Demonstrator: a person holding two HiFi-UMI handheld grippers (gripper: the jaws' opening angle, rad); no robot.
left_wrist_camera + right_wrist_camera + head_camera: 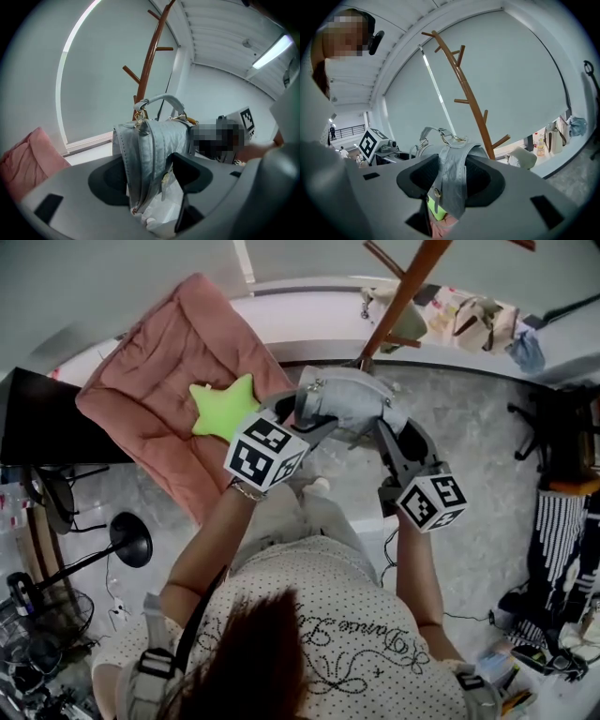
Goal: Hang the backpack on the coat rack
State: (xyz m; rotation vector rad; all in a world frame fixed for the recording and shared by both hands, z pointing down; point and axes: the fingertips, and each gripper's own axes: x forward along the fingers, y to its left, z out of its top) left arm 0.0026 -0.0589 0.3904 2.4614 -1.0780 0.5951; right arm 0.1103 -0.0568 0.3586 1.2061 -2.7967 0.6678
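Note:
A small grey backpack (347, 401) with gold clasps hangs in the air between my two grippers, a little short of the brown wooden coat rack (403, 296). My left gripper (314, 427) is shut on its left side, the grey panel (150, 159) pinched between the jaws. My right gripper (386, 442) is shut on a grey strap (452, 185) at its right side. The top handle (161, 99) stands up toward the rack's pole (149, 61). In the right gripper view the rack (466, 93) with its bare pegs rises just behind the bag.
A pink cushioned seat (173, 381) with a green star pillow (225, 407) lies at left. A black desk edge (37, 418) and a lamp (127, 540) are at far left. Bags and bottles (469, 320) line the wall ledge; clutter (553, 521) lies on the floor at right.

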